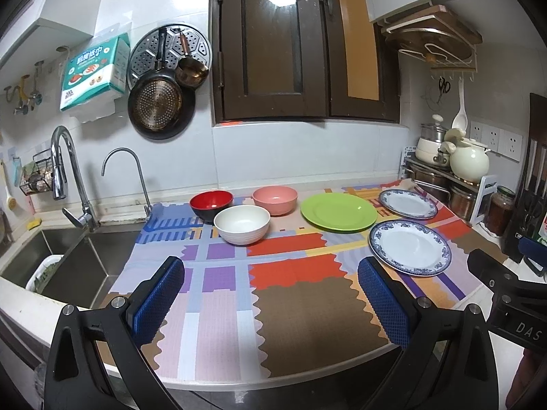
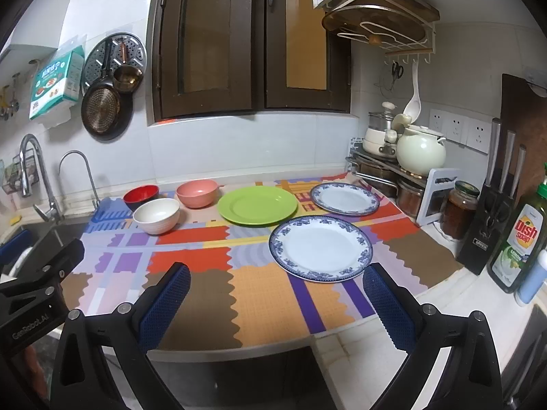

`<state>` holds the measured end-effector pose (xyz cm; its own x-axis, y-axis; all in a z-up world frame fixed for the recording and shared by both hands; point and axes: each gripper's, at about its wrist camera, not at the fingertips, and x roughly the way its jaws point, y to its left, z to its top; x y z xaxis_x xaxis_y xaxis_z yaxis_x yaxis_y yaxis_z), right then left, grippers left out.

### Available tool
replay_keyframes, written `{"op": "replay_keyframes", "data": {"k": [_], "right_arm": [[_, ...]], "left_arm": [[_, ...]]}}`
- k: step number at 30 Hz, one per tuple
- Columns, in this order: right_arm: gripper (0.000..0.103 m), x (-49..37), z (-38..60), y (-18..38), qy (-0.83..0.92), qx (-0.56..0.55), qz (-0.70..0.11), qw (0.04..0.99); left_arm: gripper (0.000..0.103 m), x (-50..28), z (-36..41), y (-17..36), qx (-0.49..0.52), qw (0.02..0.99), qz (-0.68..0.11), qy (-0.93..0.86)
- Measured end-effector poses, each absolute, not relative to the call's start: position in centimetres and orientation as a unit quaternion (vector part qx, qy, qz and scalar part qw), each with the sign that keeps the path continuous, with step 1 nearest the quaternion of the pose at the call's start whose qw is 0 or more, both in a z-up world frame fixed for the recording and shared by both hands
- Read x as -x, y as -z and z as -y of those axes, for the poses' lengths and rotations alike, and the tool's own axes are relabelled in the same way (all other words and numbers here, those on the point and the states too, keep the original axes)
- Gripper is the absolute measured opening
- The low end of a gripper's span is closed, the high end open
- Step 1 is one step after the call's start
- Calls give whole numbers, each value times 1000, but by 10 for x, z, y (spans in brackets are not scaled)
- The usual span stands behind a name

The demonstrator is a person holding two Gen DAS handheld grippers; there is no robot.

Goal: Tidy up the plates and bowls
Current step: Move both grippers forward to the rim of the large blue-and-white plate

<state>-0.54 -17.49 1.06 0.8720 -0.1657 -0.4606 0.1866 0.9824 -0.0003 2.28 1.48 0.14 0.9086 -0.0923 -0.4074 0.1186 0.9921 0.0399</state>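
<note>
Nothing stacked yet: bowls (image 1: 242, 224) left of green plate (image 1: 338, 212), blue plates (image 2: 320, 247) right. Left tool (image 1: 271, 294) and right tool (image 2: 276, 302) apart, empty, ready.

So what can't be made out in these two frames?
- Sink, left wrist view: the white basket's contents, cut off by the sink wall.
- Right claw, left wrist view: cut by the frame edge, fingers unseen.
- Dark jar, right wrist view: contents unclear.
- Bowls' undersides, both views: hidden.

Both wrist cameras look forward from the counter's near edge, side by side, sharing the patterned mat (image 1: 290, 307).
</note>
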Motion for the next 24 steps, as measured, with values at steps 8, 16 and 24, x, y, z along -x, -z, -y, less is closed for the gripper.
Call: {"op": "replay_keyframes", "data": {"k": [8,16,24], "right_arm": [[102,-3,168,-2,103,-36,-245,963],[102,-12,182,17,140,-58,-267,952],[102,-46,218,23,173,-58,-269,946]], "left_arm": [[103,-39,-16,8,-44,971,-218,89],[103,-67,8,20,-61,958,-247,135],[103,-119,52,26,-67,952,-255,156]]}}
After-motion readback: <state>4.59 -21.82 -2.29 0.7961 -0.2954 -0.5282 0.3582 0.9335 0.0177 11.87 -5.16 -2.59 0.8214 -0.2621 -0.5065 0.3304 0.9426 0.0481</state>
